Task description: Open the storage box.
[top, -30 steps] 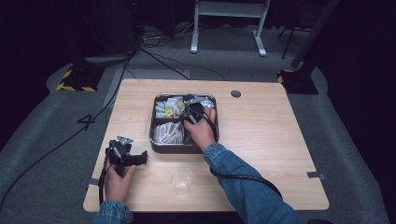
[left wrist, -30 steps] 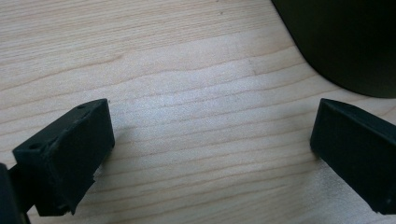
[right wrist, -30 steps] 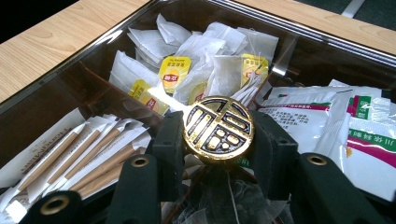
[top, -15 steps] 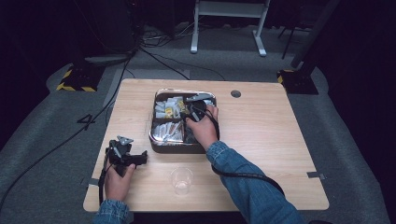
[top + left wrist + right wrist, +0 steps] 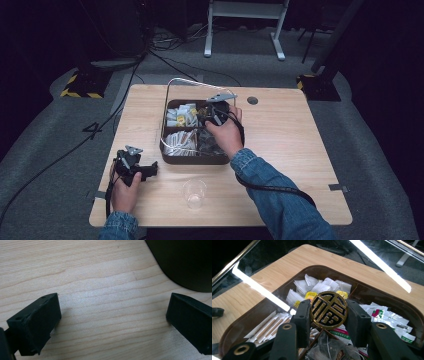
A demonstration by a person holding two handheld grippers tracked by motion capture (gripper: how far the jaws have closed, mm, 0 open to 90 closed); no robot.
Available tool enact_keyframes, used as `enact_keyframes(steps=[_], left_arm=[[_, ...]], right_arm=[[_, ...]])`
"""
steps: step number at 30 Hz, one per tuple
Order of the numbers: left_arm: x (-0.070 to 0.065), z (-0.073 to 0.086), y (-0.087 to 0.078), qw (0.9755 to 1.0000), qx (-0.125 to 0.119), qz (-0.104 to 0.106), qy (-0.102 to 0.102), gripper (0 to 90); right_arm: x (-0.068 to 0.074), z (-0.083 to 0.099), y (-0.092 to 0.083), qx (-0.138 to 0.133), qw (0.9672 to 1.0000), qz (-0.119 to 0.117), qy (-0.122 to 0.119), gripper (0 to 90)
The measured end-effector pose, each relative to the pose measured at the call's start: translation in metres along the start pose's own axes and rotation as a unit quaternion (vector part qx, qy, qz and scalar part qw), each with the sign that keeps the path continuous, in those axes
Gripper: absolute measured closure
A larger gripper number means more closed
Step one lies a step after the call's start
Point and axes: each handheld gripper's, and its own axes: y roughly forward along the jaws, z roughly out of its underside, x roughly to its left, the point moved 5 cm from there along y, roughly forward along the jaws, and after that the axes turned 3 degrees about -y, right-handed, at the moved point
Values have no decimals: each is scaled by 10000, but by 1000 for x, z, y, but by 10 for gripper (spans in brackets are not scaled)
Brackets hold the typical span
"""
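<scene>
A round gold-and-black knob (image 5: 328,310) is clamped between the right gripper (image 5: 328,315) jaws, mid-frame above the tray (image 5: 362,293). Packets (image 5: 319,287) lie behind it. The left gripper (image 5: 112,322) jaws are held apart over bare table (image 5: 100,277).

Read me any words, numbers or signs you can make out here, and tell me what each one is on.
"4": painted on the grey floor left of the table.
A gold Chinese-style character, which I cannot read for certain: on the round black knob between the right gripper jaws.
Print on the packets in the box: too small and blurred.
</scene>
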Motion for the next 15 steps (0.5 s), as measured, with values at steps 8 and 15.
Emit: enact_keyframes(steps=[8,15], left_arm=[[0,0,0,10000,-1,3,-7,1],[0,0,0,10000,-1,1,-3,1]], right_arm=[[-2,-5,-15,-79,9996,114,-256,589],[-15,-4,-32,-109,9994,181,-281,589]])
